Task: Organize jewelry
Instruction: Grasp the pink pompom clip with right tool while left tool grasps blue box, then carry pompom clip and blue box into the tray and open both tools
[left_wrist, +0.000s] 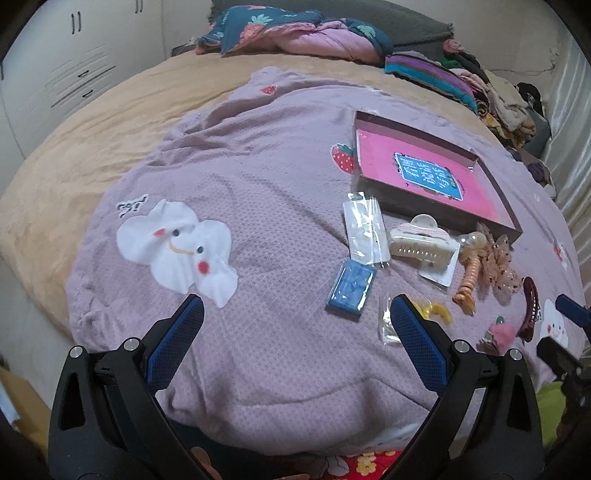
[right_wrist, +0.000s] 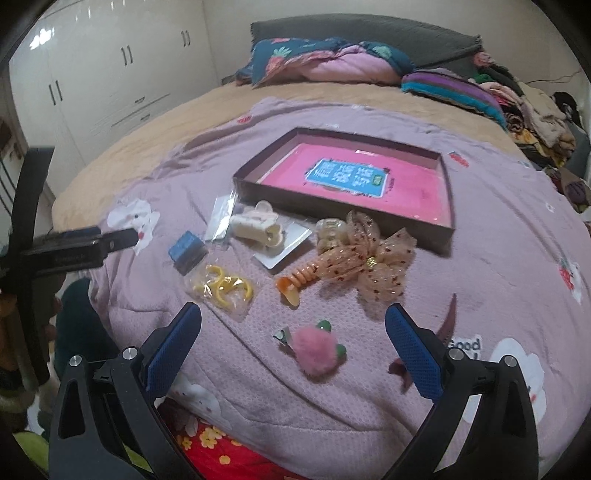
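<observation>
Pink pompom clip (right_wrist: 317, 356) — between right claw (right_wrist: 293, 325) tips

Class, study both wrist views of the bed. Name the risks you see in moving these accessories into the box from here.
1. The clear plastic bag of yellow hoops looks slippery and could slide from open tongs.
2. The sheer dotted bow overlaps the orange spiral clip; lifting one may drag the other.
3. The soft mauve blanket may snag when the left tongs close.

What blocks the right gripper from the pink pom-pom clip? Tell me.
Nothing visible. The right gripper is open, and the pink pom-pom clip lies on the purple blanket between its fingers, with only bare blanket around it.
</observation>
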